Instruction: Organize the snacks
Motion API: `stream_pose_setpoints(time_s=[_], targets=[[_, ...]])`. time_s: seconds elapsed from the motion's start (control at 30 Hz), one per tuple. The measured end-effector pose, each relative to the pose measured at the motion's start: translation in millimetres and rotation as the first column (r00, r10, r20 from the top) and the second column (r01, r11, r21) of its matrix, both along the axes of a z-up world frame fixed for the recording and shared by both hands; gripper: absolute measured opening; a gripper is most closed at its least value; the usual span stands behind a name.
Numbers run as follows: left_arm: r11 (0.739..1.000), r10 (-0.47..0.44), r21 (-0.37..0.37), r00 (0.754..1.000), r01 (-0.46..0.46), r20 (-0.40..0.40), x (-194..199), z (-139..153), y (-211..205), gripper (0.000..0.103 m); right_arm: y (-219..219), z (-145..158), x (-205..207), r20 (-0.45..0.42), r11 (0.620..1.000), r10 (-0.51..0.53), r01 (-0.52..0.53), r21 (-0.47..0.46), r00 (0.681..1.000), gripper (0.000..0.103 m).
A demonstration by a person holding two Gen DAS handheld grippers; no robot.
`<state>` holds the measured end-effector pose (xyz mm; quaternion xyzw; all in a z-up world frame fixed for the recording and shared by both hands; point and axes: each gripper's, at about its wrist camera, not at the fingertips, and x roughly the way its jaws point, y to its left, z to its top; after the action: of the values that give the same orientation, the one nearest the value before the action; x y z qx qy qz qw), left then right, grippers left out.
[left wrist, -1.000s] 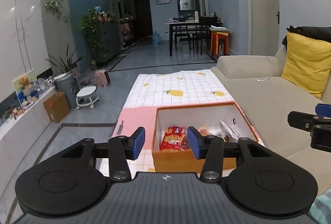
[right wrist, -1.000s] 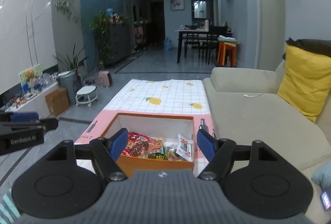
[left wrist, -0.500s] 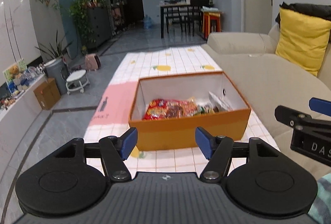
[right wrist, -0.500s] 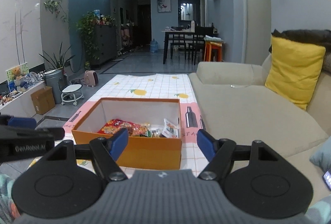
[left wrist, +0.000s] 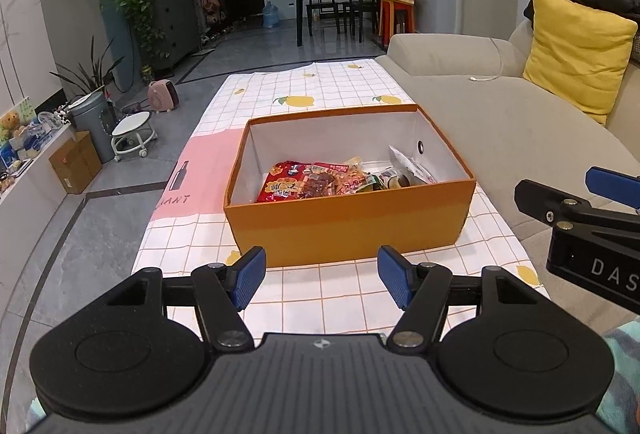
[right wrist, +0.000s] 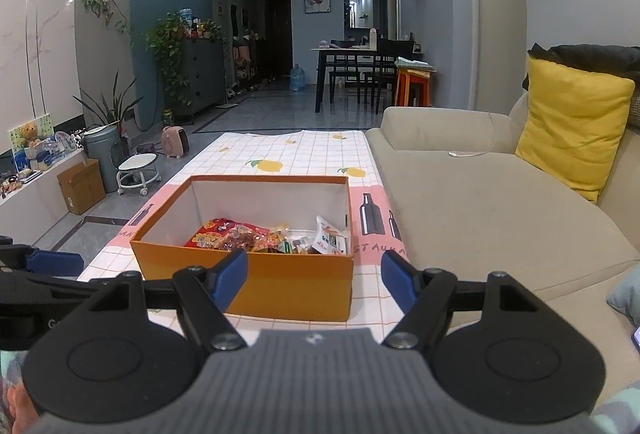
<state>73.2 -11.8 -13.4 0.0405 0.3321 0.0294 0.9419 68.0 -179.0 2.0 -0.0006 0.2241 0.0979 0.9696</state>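
Snack packets (left wrist: 320,183) are heaped low inside the orange box (left wrist: 348,230) at frame centre, on the checked tablecloth (left wrist: 312,89) — bare cloth surrounds every edge. Left gripper (left wrist: 321,276) jaws, just widened, and right gripper (right wrist: 314,276) jaws are held apart, empty.

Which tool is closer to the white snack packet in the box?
Right tool: packet lies just beyond it. Left tool is further left, before the red bag.
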Motion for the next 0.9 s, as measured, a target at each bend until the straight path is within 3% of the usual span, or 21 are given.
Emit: stream_pose_setpoints(time_s=[0.9], targets=[[1.0,0.0,-0.001,1.0,0.0,0.008,-2.0,8.0,-1.5,0.076,-1.7,3.2,-8.4,0.031,1.0,0.014,-0.013,-0.007,0.999,0.071]])
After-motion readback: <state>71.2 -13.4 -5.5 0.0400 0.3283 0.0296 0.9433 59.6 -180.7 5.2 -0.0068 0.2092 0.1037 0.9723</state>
